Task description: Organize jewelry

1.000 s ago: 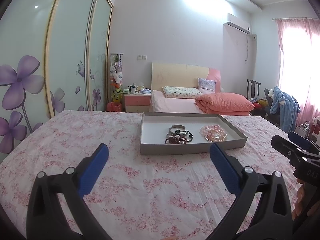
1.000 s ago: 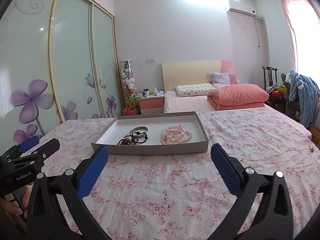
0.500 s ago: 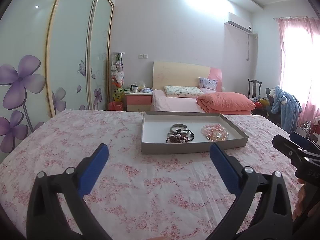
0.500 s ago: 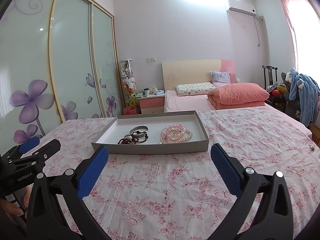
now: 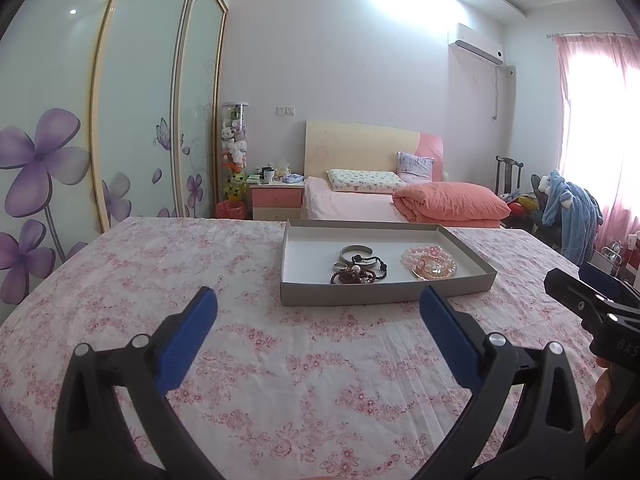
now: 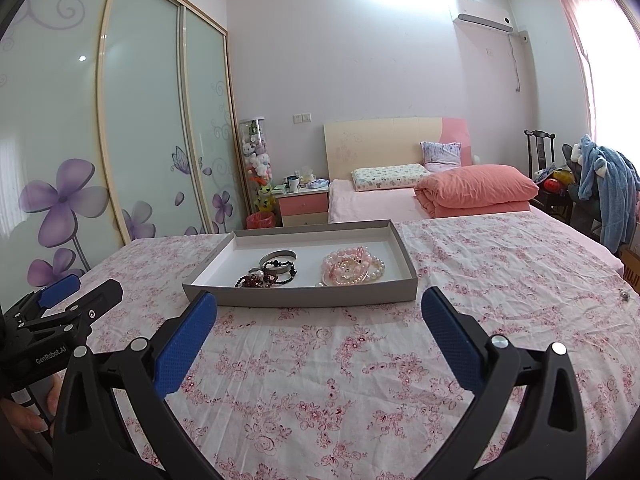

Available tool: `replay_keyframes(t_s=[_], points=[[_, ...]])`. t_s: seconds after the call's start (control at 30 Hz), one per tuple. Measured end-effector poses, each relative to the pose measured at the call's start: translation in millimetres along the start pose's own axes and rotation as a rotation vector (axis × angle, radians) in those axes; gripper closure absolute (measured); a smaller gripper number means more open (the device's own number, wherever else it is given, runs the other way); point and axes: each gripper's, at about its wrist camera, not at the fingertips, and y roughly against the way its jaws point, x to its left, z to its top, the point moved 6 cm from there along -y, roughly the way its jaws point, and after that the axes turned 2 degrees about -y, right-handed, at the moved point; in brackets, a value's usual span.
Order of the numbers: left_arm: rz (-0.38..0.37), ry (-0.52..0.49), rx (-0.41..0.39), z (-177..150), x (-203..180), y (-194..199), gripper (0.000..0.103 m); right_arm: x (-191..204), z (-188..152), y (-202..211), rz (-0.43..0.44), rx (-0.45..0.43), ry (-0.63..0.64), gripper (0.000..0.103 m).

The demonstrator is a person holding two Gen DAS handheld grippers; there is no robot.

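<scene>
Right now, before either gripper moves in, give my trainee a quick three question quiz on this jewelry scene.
1. True or false: the left hand-held gripper is shut on a bracelet.
2. Multiple choice: in the grey tray, the pink and pearl bead pile lies A) right of the dark bead bracelets, B) left of them, C) outside the tray.
3. Fill in: the tray rests on a pink ____ bedspread.

Key: 1 false; 2 A; 3 floral.

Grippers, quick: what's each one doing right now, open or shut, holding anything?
Left gripper: open, jaws wide apart, holding nothing.
Right gripper: open, jaws wide apart, holding nothing.
</scene>
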Motion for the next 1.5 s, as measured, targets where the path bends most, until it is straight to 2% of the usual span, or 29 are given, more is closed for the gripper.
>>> replay_keyframes(t_s=[1.5], points=[[-0.007,0.0,0.012,-4.5,-5.4,-0.1,0.004,1.1,0.7,-0.4,-0.001,0.003,0.0,0.002]])
